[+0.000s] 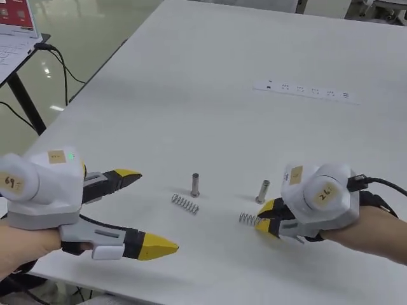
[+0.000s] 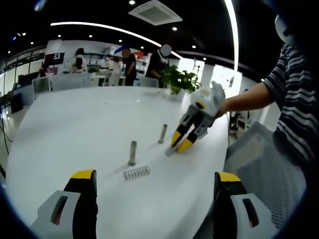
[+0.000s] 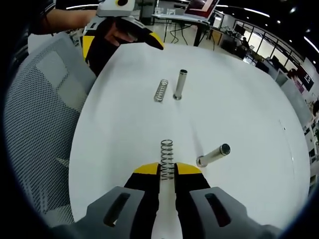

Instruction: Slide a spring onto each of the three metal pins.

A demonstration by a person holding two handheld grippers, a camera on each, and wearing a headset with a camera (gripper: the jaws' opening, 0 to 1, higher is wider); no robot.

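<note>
Right tool [image 3: 167,173] sits lower right in head view, jaws close together, pinching one end of a spring [image 3: 167,152] lying on the white counter [image 1: 210,76]. Pin [image 1: 262,190] is just beside it. Left tool [image 1: 154,208] is lower left, spread wide, holding nothing. Second spring [image 1: 185,203] lies mid-frame, just beside an upright pin [image 1: 195,184].

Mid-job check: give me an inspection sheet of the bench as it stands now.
Surface: white table, nothing spilled.
Job's things: left pin and right pin stand bare; loose spring lies by the left pin.
Clutter: power strip.
Grippers: left gripper open; right gripper shut on held spring.
Cables: gripper cable; black cable beside the laptop.
Surroundings: people, plant.
</note>
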